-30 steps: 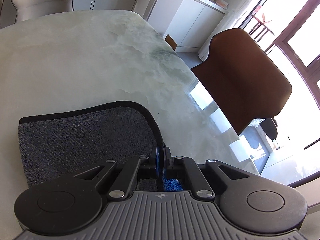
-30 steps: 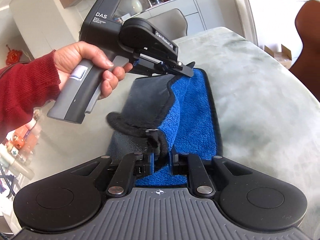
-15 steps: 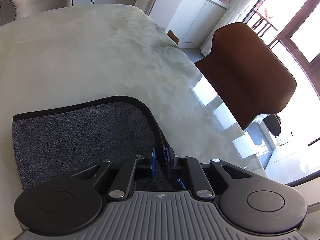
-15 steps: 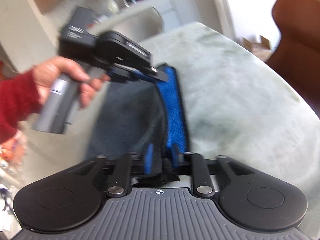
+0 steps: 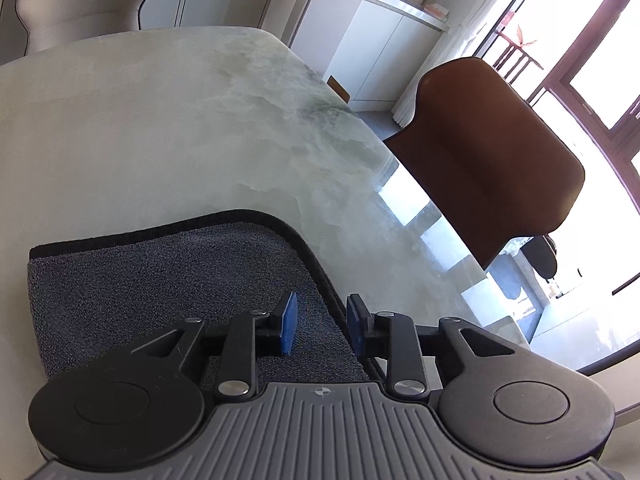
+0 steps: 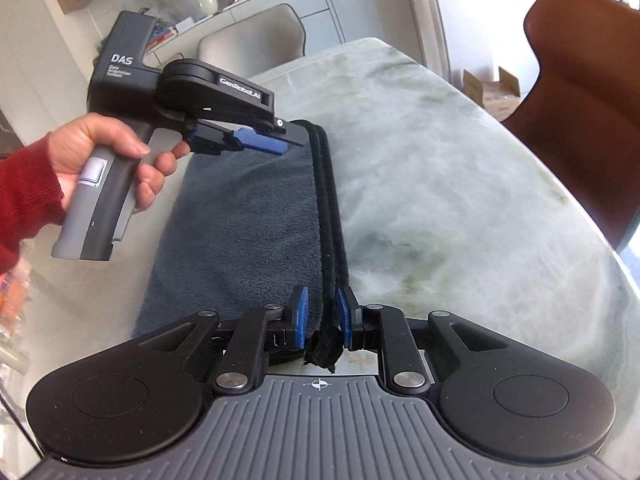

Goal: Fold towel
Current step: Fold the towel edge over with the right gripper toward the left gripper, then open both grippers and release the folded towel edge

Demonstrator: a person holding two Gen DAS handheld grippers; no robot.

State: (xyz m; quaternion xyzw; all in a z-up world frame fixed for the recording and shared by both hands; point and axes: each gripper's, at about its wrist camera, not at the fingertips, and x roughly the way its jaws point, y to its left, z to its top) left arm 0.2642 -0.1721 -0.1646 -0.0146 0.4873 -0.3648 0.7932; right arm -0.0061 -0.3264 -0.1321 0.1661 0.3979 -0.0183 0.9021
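The towel (image 6: 244, 232) lies folded in half on the marble table (image 6: 440, 200), grey side up, its two black-bound edges stacked along the right. It also shows in the left wrist view (image 5: 168, 280). My left gripper (image 5: 320, 320) is open, jaws astride the towel's far right edge; in the right wrist view it (image 6: 280, 140) hovers just over the far corner. My right gripper (image 6: 322, 316) is open, with the near black corner of the towel lying loose between its pads.
A brown chair (image 5: 488, 160) stands at the table's right side, and shows in the right wrist view (image 6: 580, 92). A beige chair (image 6: 252, 44) sits at the far end. The table edge (image 5: 500, 292) curves close on the right.
Both grippers carried the raised towel edge over to the right, covering the blue side, then opened and let go. The towel now lies flat, folded in half.
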